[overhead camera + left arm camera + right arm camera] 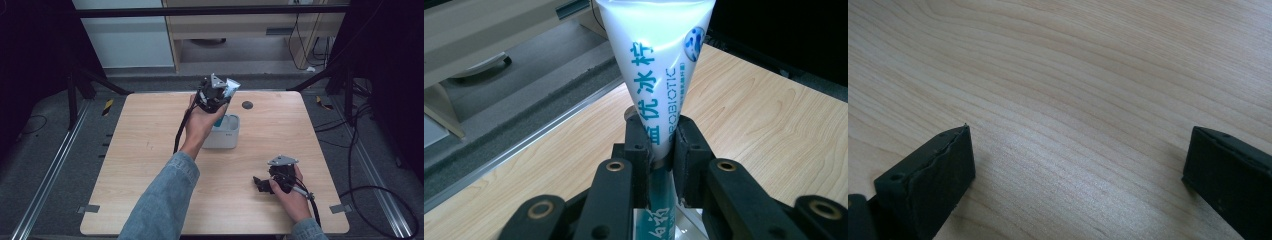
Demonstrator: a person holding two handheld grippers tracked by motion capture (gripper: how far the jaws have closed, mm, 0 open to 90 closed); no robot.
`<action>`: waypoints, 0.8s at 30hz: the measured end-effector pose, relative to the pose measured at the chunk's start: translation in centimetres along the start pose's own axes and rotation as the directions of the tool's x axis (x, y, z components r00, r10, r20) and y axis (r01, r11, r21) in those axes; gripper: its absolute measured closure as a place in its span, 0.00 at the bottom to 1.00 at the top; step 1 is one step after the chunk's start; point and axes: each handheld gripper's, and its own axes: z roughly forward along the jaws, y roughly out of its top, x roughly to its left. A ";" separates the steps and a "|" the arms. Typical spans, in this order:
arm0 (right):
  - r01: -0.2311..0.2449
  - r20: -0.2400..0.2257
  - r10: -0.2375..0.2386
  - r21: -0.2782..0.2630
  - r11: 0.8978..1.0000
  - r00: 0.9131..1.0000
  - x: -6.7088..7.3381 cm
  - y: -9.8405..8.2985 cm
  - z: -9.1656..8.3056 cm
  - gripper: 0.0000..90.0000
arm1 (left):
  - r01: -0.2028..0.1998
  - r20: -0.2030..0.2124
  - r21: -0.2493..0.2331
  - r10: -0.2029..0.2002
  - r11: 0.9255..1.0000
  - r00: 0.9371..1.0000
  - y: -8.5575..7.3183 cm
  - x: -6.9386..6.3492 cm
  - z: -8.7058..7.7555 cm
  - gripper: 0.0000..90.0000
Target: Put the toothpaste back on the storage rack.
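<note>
Left hand-held gripper [218, 95] is raised over the far middle of the desk [150, 165], its two black jaws clenched on a white tube [659, 75] printed with teal lettering. In the left gripper view the jaws pinch the tube low on its body, one pad on each side, and the tube widens upward from the grip into a flat, fanned end that reaches the top edge of that view. Below the jaws the tube's narrower part runs on downward, teal print showing there too. In the high view the flat end of the tube juts up and to the right of the gripper, and the person's left hand [200, 122] wraps the gripper body, with a denim sleeve [165, 200] coming in from the bottom.

Just beneath and slightly right of that hand stands a white rounded-square container [224, 132] on the desk, with something teal showing at its open top. Whether the tube's lower end touches the container cannot be told. A small dark round disc [247, 105] lies on the desk beyond the container, apart from it.

Right hand-held gripper [262, 184] rests low near the front right of the desk, held by the right hand [290, 192]. Its jaws stand released and wide apart, with bare wood grain between them in the right gripper view.
</note>
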 end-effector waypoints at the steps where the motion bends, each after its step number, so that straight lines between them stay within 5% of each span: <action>1: 0.004 0.002 -0.004 -0.001 1.000 1.000 0.0 0.0 0.0 0.00 | 0.000 0.000 -0.002 0.000 1.000 1.000 0.0 0.0 0.0 0.87; 24: 0.001 0.000 -0.001 0.000 1.000 1.000 0.0 0.0 0.0 0.00 | 0.005 0.005 0.013 -0.005 1.000 1.000 -1.5 0.0 0.6 0.87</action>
